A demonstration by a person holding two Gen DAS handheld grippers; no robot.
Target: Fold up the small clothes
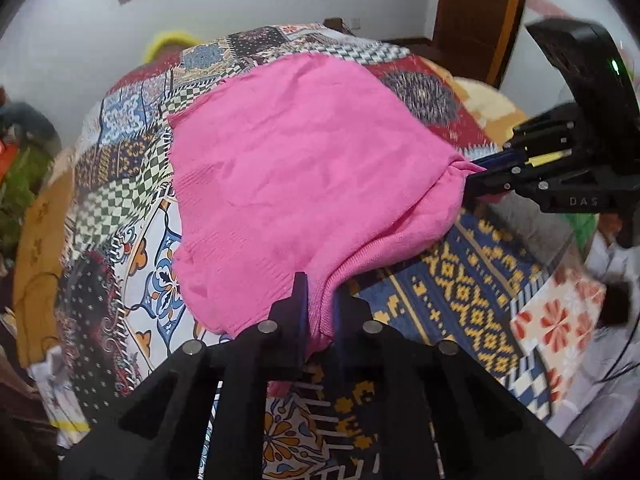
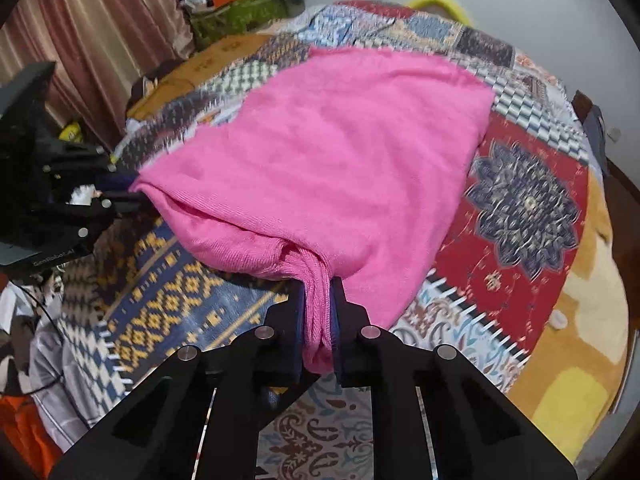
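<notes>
A pink knit garment (image 1: 296, 168) lies spread over the patchwork bedspread (image 1: 132, 184), its near edge lifted off the bed. My left gripper (image 1: 320, 300) is shut on one near corner of it. My right gripper (image 2: 318, 300) is shut on the other near corner, where the cloth bunches between the fingers. The garment also fills the middle of the right wrist view (image 2: 352, 152). The right gripper shows in the left wrist view (image 1: 476, 178) at the garment's right corner. The left gripper shows in the right wrist view (image 2: 132, 196) at its left corner.
The bedspread (image 2: 528, 208) covers a bed. A wooden door (image 1: 480, 12) and white wall stand behind it. Curtains (image 2: 92, 32), a green bag (image 2: 236, 16) and clutter sit beside the bed. A yellow object (image 2: 436, 0) lies at the far edge.
</notes>
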